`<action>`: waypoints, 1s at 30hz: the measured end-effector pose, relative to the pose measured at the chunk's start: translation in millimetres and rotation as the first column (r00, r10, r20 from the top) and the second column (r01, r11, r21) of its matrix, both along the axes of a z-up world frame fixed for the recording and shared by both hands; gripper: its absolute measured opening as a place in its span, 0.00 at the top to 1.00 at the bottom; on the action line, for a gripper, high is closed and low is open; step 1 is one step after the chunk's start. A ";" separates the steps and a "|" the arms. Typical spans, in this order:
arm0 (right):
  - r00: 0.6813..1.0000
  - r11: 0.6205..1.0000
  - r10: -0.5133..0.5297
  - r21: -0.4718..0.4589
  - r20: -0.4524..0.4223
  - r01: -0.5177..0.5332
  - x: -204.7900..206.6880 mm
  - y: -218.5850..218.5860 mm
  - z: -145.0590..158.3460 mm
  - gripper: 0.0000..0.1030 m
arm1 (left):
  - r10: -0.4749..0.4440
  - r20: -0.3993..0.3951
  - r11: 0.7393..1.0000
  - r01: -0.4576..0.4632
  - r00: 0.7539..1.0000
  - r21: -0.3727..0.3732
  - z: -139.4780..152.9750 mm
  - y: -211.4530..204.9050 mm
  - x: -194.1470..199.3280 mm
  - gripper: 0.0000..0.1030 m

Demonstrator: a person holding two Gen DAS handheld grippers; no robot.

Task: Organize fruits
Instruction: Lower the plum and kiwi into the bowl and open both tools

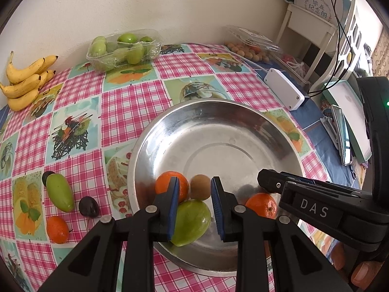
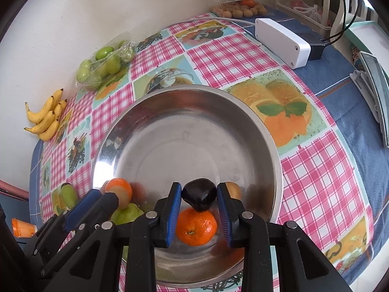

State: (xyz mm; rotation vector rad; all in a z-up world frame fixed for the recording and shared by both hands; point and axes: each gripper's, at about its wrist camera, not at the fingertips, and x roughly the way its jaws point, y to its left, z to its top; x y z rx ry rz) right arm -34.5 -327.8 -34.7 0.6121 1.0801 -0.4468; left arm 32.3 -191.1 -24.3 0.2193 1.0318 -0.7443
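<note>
Steel bowl (image 2: 267, 131) sits mid-table on the pink checked cloth (image 1: 126, 107), holding two oranges (image 2: 196, 226), one green mango (image 1: 192, 221) and one brown kiwi (image 1: 199, 187). Over its near rim the right gripper (image 2: 199, 194) pinches a dark plum (image 2: 199, 194) between its blue pads, directly above one orange. The left gripper (image 1: 194, 199) hangs beside it with jaws drawn narrow; nothing is clamped between them, and the mango lies underneath. Left of the bowl on the cloth lie one green mango (image 1: 59, 192), two dark plums (image 1: 88, 206) and one orange (image 1: 57, 229). Farther back: a bunch of bananas (image 1: 24, 82), one tray of green fruit (image 1: 121, 48), one white box (image 1: 284, 87).
</note>
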 end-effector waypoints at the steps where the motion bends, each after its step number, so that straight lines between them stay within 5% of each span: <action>1: 1.000 1.000 -0.001 -0.001 0.000 0.001 -0.5 0.1 0.3 0.68 | 0.000 -0.002 1.000 0.000 1.000 -0.002 0.2 0.5 0.3 0.72; 14: 1.000 1.000 -0.004 -0.030 0.027 0.005 -5.3 1.6 15.1 0.67 | 0.038 0.003 0.999 -0.038 0.999 -0.016 14.1 12.5 4.2 0.58; 18: 1.000 0.999 -0.003 -0.035 0.023 0.004 -5.3 3.4 15.6 0.46 | 0.089 -0.015 0.996 -0.089 0.996 -0.009 14.7 23.2 12.0 0.56; 28: 1.000 0.999 -0.002 -0.043 -0.001 0.002 -4.2 4.2 10.1 0.24 | 0.277 -0.086 0.961 -0.273 0.957 0.055 1.3 56.7 35.5 0.42; 30: 1.000 0.999 0.003 -0.049 -0.004 -0.003 -3.3 5.0 9.5 0.20 | 0.303 -0.086 0.952 -0.297 0.949 0.075 -1.4 60.1 37.8 0.29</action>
